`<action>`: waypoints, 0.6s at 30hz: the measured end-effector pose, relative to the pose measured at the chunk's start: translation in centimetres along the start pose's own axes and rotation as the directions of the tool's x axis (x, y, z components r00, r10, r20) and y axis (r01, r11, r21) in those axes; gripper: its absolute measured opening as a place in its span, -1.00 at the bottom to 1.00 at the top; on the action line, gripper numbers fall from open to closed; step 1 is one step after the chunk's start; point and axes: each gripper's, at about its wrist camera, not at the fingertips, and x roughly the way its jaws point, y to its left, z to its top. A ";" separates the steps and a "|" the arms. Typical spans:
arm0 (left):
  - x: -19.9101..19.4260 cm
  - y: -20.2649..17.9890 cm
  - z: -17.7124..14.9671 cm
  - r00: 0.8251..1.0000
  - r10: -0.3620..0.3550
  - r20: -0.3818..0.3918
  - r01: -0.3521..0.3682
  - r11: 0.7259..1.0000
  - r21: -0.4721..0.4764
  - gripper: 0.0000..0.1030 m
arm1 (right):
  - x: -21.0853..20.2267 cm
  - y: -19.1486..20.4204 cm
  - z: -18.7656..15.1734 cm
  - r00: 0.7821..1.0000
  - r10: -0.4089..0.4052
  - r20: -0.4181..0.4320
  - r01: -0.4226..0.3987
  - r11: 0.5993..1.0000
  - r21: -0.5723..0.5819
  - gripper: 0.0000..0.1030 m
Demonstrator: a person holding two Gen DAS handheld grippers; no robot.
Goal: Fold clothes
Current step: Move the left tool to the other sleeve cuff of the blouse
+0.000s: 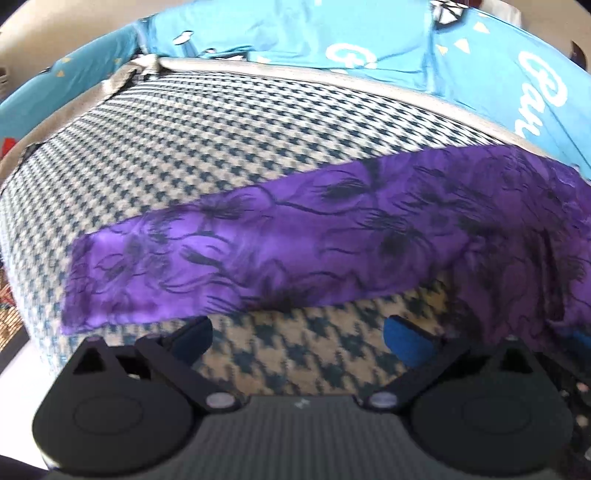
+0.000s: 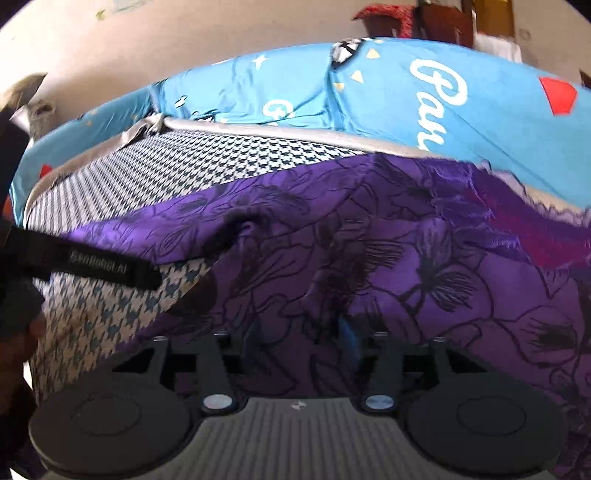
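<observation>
The purple floral garment (image 1: 295,240), lying left to right across the houndstooth cover (image 1: 221,129), is draped over the half-parted right gripper (image 2: 295,343), whose grasp cannot be told, while the left gripper (image 1: 295,332) gapes empty just near of it

Before me lies a houndstooth cover (image 1: 229,147), checked dark teal on cream, spread flat over the bed. A grey border band (image 1: 332,75) runs along its far edge and down its left edge, bunched into a knot at the far left corner (image 1: 146,62). Beyond the far edge sits blue bedding (image 2: 388,92) with white script lettering (image 2: 439,99), small yellow triangles and a red shape (image 2: 559,96) near its right end. Behind it I note a cream wall (image 2: 184,37). Past the bedding's far right stand a red fuzzy item (image 2: 388,16) and brown furniture, too blurred to identify.
</observation>
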 end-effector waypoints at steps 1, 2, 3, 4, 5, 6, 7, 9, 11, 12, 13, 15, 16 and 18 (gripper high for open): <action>0.0 0.3 0.1 1.000 0.012 0.003 -0.012 1.000 -0.006 1.00 | -0.2 0.3 0.0 1.000 -0.006 0.011 0.006 1.000 -0.006 -0.08; -0.1 0.7 0.2 1.000 0.020 0.005 -0.020 1.000 -0.011 1.00 | -0.5 0.4 0.0 0.999 -0.002 0.032 0.002 1.000 -0.002 -0.08; -0.1 1.0 0.2 1.000 0.028 0.007 -0.028 0.999 -0.016 1.00 | -0.8 0.4 0.0 0.999 0.002 0.053 -0.002 1.000 0.003 -0.08; -0.1 1.3 0.3 0.999 0.037 0.010 -0.036 0.999 -0.021 1.00 | -1.0 0.4 0.1 0.997 0.013 0.070 -0.013 1.000 0.008 -0.08; -0.1 1.6 0.3 0.999 0.045 0.014 -0.045 0.999 -0.023 1.00 | -1.1 0.5 0.2 0.997 0.015 0.081 -0.016 1.000 0.009 -0.09; -0.1 1.8 0.3 0.998 0.056 0.019 -0.056 0.998 -0.023 1.00 | -1.1 0.6 0.2 0.996 0.009 0.084 -0.010 1.000 0.005 -0.08; -0.1 2.0 0.3 0.997 0.068 0.023 -0.067 0.997 -0.024 1.00 | -1.0 0.7 0.2 0.996 0.003 0.087 -0.003 1.000 0.002 -0.09; -0.1 2.3 0.4 0.996 0.084 0.024 -0.084 0.996 -0.029 1.00 | -0.5 0.6 0.0 0.997 0.000 0.073 -0.001 1.000 0.009 -0.08; 0.0 2.8 0.5 0.995 0.095 0.022 -0.095 0.995 -0.036 1.00 | 0.5 0.3 -0.4 1.000 0.012 0.021 -0.012 0.999 0.035 -0.05; 0.1 3.0 0.4 0.995 0.099 0.020 -0.099 0.994 -0.040 1.00 | 0.7 0.4 -0.6 1.000 0.008 0.017 -0.008 0.999 0.037 -0.05; 0.2 3.3 0.5 0.995 0.101 0.018 -0.101 0.994 -0.045 1.00 | 0.6 0.7 -0.5 1.000 0.000 0.019 0.000 1.000 0.027 -0.02; 0.2 3.8 0.5 0.994 0.111 0.014 -0.110 0.992 -0.056 1.00 | 0.4 1.2 -0.1 1.000 -0.002 -0.004 0.002 1.000 0.016 0.05; 0.2 4.2 0.5 0.992 0.124 0.014 -0.123 0.990 -0.065 1.00 | 0.3 1.3 -0.2 1.000 -0.007 -0.008 0.007 1.000 0.023 0.06; 0.2 4.8 0.6 0.989 0.149 0.013 -0.147 0.986 -0.083 1.00 | -0.1 1.4 -0.4 1.000 -0.015 -0.017 0.016 0.999 0.042 0.06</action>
